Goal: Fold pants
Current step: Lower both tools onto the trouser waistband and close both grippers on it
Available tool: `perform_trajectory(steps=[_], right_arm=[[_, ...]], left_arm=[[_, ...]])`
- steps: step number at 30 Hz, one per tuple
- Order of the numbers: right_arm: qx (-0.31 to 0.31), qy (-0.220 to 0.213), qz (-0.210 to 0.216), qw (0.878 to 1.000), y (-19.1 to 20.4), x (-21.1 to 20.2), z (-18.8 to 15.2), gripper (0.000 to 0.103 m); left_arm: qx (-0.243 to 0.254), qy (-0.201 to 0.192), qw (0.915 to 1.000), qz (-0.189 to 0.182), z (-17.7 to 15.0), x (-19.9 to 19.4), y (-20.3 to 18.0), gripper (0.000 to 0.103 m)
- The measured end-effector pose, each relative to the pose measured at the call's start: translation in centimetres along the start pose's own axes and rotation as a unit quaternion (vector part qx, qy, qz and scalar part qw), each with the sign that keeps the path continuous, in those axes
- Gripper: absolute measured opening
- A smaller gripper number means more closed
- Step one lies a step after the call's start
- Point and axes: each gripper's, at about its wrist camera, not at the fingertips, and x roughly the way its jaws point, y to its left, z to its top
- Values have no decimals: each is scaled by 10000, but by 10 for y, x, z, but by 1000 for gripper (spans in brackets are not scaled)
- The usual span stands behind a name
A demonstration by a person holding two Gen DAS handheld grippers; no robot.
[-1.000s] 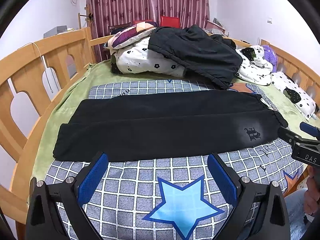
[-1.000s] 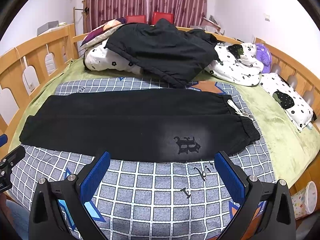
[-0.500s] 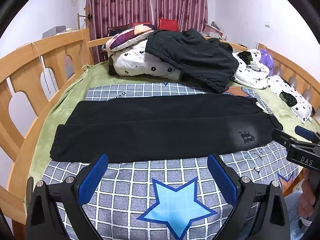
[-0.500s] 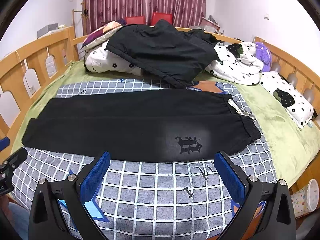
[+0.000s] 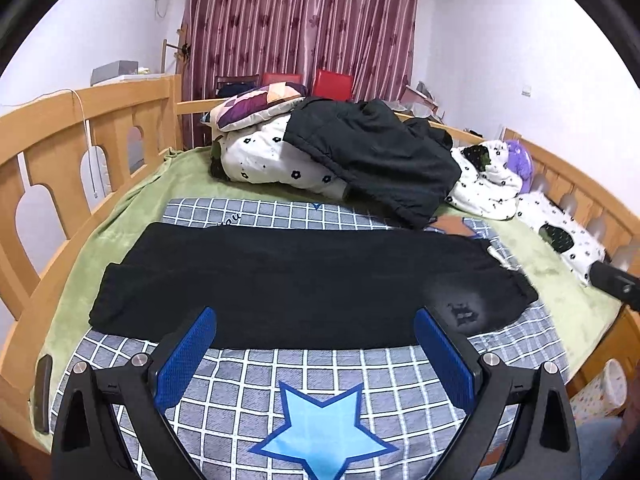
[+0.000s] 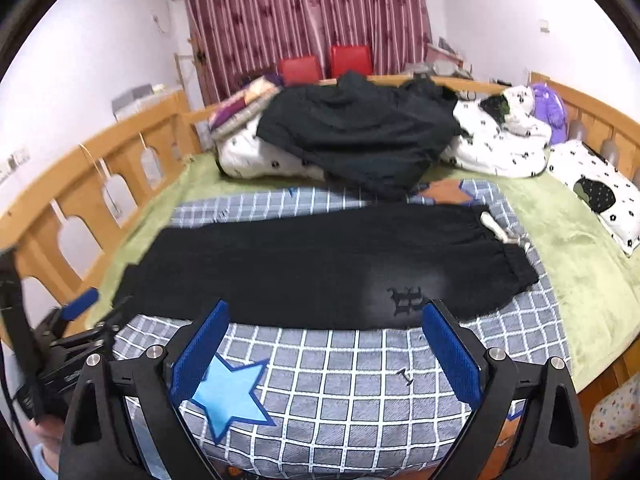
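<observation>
Checked blanket [image 5: 320, 376] bare before pants [image 5: 304, 284]; bedding pile [image 5: 344, 152] blocks behind.

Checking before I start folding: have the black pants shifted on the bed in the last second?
No. The black pants still lie with the waistband right beside the orange patch.

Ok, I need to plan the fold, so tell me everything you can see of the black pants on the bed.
The black pants lie flat and lengthwise across the checked blanket, apparently already folded leg over leg. The fabric looks soft and matte. The gathered elastic waistband is at the right end, with a pale drawstring beside it; the cuffs are at the left. A dark emblem sits on a faded grey patch near the waist. Neither the left gripper nor the right gripper touches them; both jaws stand open.
</observation>
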Motion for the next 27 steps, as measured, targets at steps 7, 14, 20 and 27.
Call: perform_trajectory(steps=[7,14,20,27], right_arm=[[-220,-532,-758,9955,-35,-17,22,97],[-82,-59,-928,9956,-96,44,11,95],[683,352,-787,9939,-161,112,-31,47],[1027,929,-592,9886,-195,181,-84,51]], left_arm=[[-329,-47,9993,-162,37,-9,35,100],[-374,397,9982,247,22,51,90,100],[-1023,806,9907,386,-29,104,146,99],[-1698,1029,9793,381,-97,146,192,88]])
